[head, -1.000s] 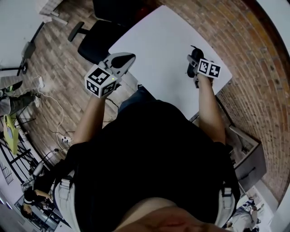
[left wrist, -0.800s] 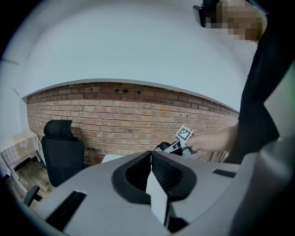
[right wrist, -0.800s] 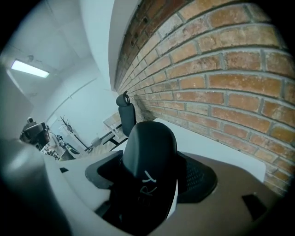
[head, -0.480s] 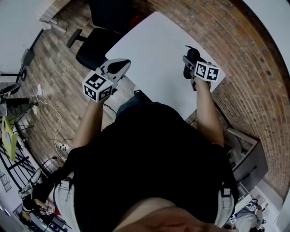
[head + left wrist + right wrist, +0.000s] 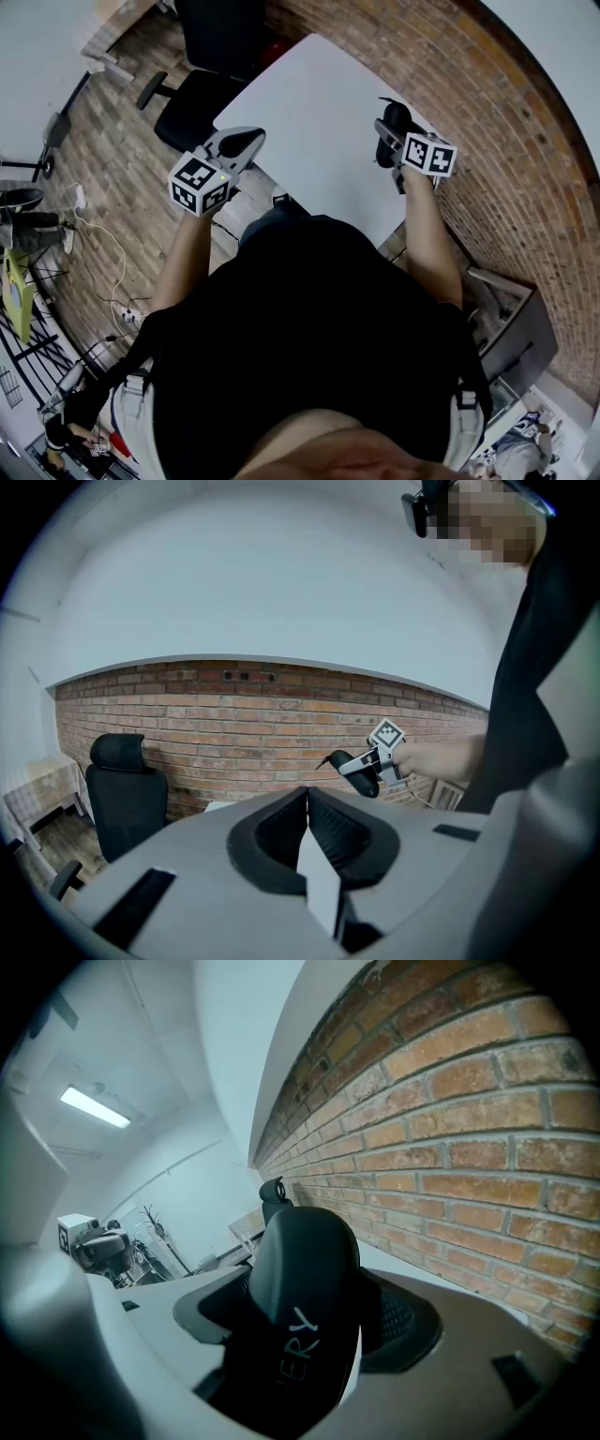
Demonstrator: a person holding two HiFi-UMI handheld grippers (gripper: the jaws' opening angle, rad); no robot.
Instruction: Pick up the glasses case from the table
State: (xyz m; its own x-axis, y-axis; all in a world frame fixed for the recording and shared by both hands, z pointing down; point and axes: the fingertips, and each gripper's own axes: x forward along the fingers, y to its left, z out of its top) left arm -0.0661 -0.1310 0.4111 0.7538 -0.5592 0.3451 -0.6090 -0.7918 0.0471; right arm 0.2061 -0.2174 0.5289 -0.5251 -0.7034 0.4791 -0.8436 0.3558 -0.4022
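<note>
- The left claw (image 5: 251,141) is held shut with nothing in it, off the near-left edge of the worktop (image 5: 314,103). It is judged idle, one claw being enough for the job.
- The black glasses case (image 5: 396,114) is clamped in the right claw (image 5: 388,141), whose jaws are spread wide round its body. It is held clear above the worktop's right side, so the pick-up is judged done.

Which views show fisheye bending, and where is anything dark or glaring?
Head view: strong fisheye, black corners. Left gripper view: brick wall bows into an arc. Right gripper view: case looms close and dark; ceiling light glares.
</note>
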